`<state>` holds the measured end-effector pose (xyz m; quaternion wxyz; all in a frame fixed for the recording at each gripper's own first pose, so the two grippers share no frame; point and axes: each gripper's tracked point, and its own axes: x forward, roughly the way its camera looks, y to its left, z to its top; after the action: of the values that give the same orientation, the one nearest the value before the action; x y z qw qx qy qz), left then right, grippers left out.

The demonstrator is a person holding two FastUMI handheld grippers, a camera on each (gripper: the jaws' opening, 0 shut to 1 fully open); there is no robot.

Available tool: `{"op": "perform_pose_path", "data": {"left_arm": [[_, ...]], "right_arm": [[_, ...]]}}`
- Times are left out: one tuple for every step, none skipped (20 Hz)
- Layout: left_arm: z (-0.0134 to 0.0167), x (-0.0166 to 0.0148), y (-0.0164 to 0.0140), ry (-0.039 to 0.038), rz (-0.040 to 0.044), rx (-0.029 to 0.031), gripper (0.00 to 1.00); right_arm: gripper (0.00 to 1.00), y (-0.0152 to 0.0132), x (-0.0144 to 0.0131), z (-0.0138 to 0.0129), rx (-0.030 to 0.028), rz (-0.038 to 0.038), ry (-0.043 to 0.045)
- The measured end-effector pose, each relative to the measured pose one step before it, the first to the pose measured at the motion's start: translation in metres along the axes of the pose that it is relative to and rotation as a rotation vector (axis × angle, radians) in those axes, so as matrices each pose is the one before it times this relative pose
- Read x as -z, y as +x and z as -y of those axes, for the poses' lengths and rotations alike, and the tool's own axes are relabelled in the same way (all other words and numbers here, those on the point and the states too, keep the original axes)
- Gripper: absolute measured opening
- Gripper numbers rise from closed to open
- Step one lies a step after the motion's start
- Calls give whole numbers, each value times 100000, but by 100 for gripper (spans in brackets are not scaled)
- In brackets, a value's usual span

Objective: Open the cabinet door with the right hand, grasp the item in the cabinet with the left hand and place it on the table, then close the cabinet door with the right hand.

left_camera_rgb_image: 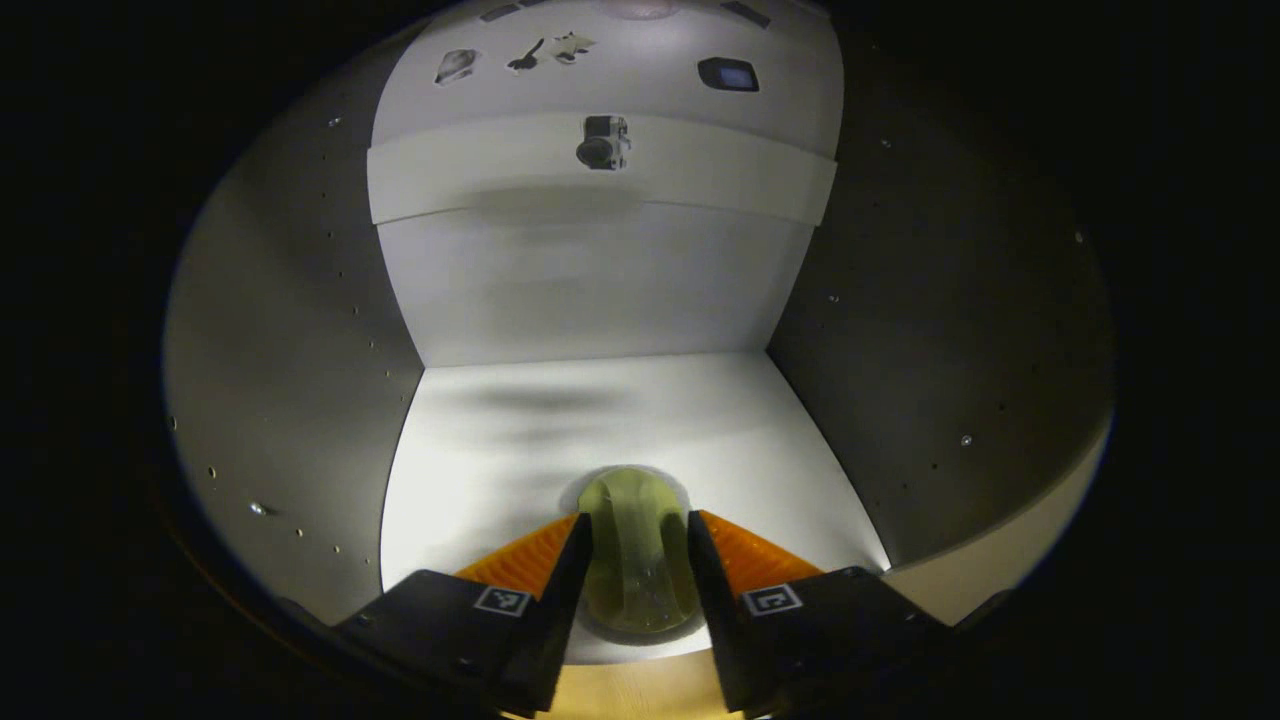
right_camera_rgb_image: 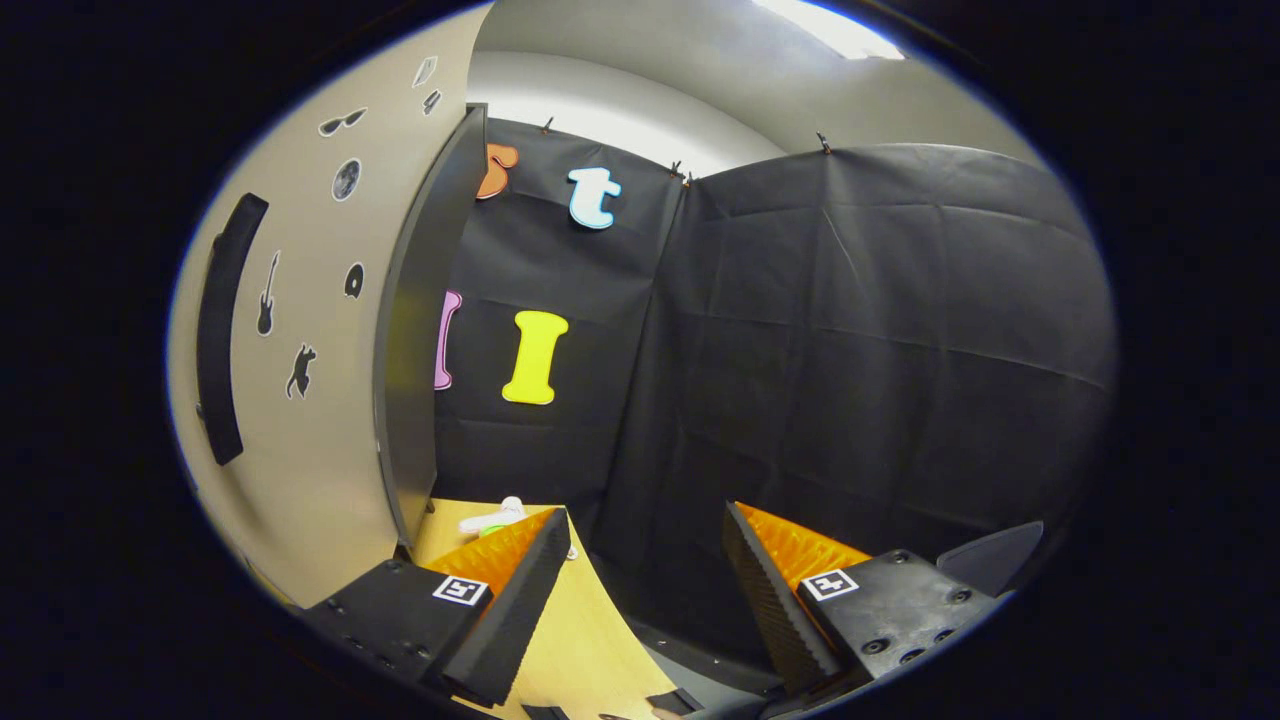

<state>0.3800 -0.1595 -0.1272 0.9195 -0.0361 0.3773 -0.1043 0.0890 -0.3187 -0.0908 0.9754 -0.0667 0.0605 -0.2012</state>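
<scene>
Inside cabinet (left_camera_rgb_image: 600, 290), left gripper (left_camera_rgb_image: 638, 530) straddles cup (left_camera_rgb_image: 640, 560).

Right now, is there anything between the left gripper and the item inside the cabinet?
No, nothing visible stands between them. In the left gripper view, the left gripper already has its fingers on either side of the yellowish-green translucent item, which sits near the front edge of the cabinet floor. Whether the fingers press on it, I cannot tell.
</scene>
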Motion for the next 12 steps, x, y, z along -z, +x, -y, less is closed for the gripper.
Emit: {"op": "perform_pose_path", "data": {"left_arm": [[-647, 76, 42, 1684, -1311, -3051, 55], [-295, -76, 95, 1202, -452, -2082, 39], [-110, -74, -242, 132, 235, -1367, 37], [58, 84, 57, 81, -102, -176, 25], [139, -124, 27, -757, 661, 569, 23], [59, -177, 60, -1473, 1015, 673, 21], [-12, -116, -26, -1331, 1085, 366, 20], [163, -30, -120, -1088, 744, 1084, 19], [193, 78, -179, -89, -482, 951, 18], [-44, -67, -305, 526, 573, 279, 18], [-125, -241, -359, 568, 693, -1372, 18], [-346, -306, -687, 817, 1730, -1993, 18]], "right_arm": [[98, 80, 179, -86, -195, -581, 169], [98, 191, 224, -89, -305, -696, 55], [98, 187, 65, -106, -359, -291, -77], [98, 149, 101, -131, -432, -67, -90], [98, 114, 51, -239, -934, -107, 57], [98, 64, 46, -207, -749, -284, 182], [97, 95, 1, -48, -196, 90, -91], [97, 105, -23, 31, -54, 247, -281], [97, 13, -23, -7, -181, 246, -47], [97, 53, -89, -94, -320, 105, 273], [97, 4, -104, -77, -389, 155, 475], [97, 75, -86, -156, -680, -7, 504]]}}
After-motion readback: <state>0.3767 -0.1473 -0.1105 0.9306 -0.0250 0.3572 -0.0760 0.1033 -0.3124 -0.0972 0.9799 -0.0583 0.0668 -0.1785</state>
